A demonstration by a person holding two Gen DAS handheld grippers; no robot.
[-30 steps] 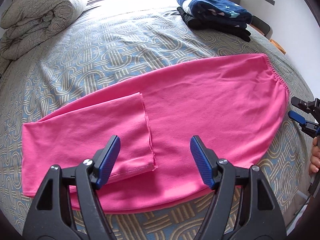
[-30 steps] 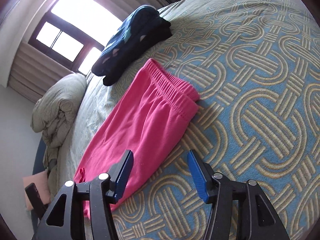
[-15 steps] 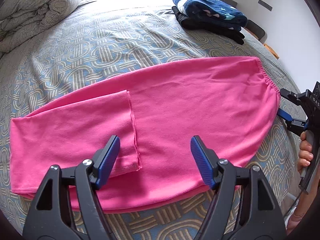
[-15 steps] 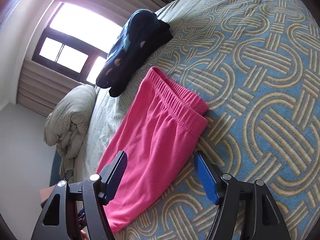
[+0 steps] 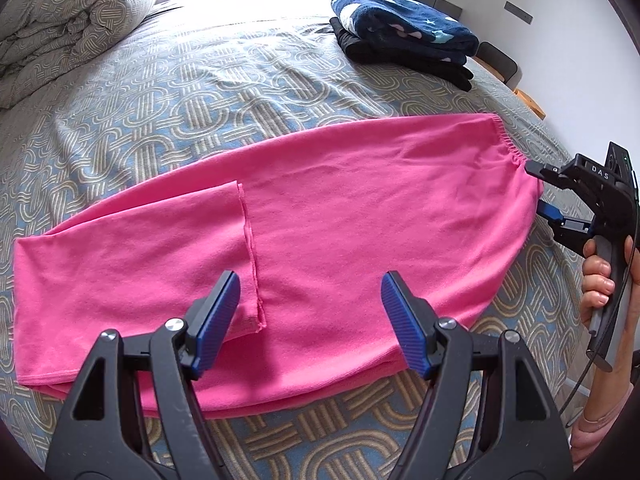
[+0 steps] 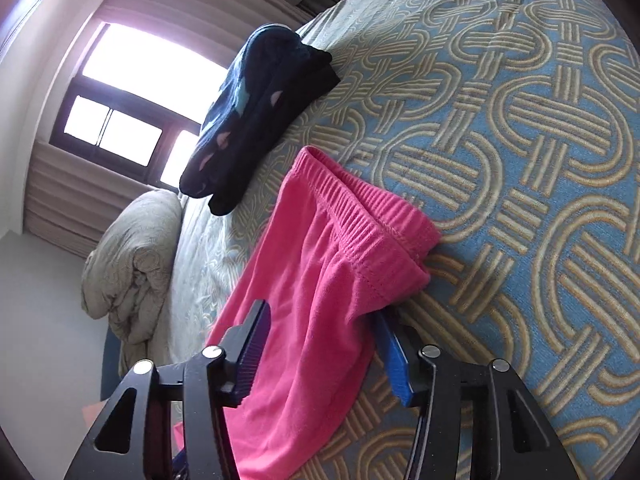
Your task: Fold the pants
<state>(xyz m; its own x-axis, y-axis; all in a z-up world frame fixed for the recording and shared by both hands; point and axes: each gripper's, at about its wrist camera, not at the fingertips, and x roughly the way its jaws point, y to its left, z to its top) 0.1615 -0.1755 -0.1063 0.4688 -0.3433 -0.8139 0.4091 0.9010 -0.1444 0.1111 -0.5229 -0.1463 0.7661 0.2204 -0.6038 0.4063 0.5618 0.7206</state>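
Your left gripper [image 5: 310, 320] hangs over the near edge of the pink pants [image 5: 320, 232] with its fingers spread wide and nothing between them. The left finger [image 5: 218, 316] sits over the folded-back leg end, just left of its raw hem [image 5: 250, 256], and the right finger [image 5: 402, 324] is over the plain single stretch of cloth; whether either pad touches the fabric cannot be told.

The pants lie flat and lengthwise across the patterned bedspread [image 5: 200, 92], leg end far left of your left fingers and the gathered waistband [image 5: 508, 142] far right of them.

Your right gripper [image 6: 320, 348] is at that waistband end, also spread wide. The near corner of the waistband [image 6: 372, 220] and the cloth below it lie between its two fingers, the fabric bulging up over the right finger [image 6: 394, 364] while the left finger [image 6: 252, 352] stands clear above the cloth. It has not pinched anything.

Beyond the pants, past your fingertips, a stack of folded dark clothes [image 5: 404, 36] rests on the bedspread, and a rolled duvet [image 5: 68, 20] sits at the far left
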